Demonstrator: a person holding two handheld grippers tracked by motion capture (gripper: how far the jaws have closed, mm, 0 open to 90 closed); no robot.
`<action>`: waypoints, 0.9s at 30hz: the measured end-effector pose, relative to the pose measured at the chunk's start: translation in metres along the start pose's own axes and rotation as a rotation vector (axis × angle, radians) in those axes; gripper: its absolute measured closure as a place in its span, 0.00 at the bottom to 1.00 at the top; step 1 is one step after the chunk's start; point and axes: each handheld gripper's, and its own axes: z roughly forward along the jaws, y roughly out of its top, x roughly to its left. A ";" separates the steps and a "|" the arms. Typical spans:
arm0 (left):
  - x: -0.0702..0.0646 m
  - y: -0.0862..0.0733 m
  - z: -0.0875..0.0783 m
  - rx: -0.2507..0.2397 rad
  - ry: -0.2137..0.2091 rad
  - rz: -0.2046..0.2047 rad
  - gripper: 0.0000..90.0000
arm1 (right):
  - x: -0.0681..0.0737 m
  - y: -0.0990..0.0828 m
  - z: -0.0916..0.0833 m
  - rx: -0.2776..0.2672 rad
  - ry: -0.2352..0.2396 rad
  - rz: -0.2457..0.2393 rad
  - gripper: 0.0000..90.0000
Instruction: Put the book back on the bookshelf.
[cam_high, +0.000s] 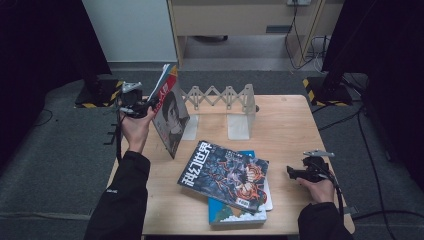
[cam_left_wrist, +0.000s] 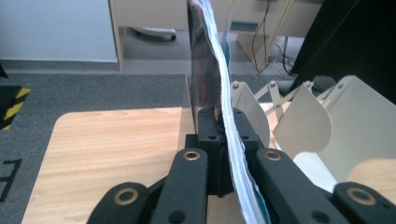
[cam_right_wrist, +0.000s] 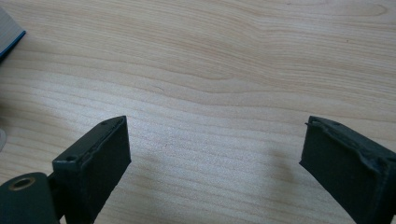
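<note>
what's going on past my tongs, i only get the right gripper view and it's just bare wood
Observer: In the high view the left tongs are shut on a magazine, held upright at the table's left edge.
Operator: where would it go
Observer: Likely the white expanding rack beside it, at the back of the table.
Operator: anything near me
Observer: Your open right tongs sit just right of a stack of magazines lying flat.

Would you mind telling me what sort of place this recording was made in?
Probably a lab or office corner set up for recording: a small wooden table on grey carpet, dark curtains at both sides, and hazard-striped stand bases by the table's far corners. Cables trail under a desk behind.
</note>
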 end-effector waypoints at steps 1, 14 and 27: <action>0.002 0.000 -0.001 0.007 -0.017 -0.014 0.94 | 0.000 0.000 0.000 0.002 0.004 0.000 0.09; 0.008 0.017 0.014 0.039 -0.131 -0.097 0.80 | 0.000 0.000 0.001 0.007 0.009 0.001 0.09; -0.010 0.018 0.007 -0.072 0.059 -0.020 0.96 | 0.000 0.000 0.000 -0.001 0.011 0.002 0.09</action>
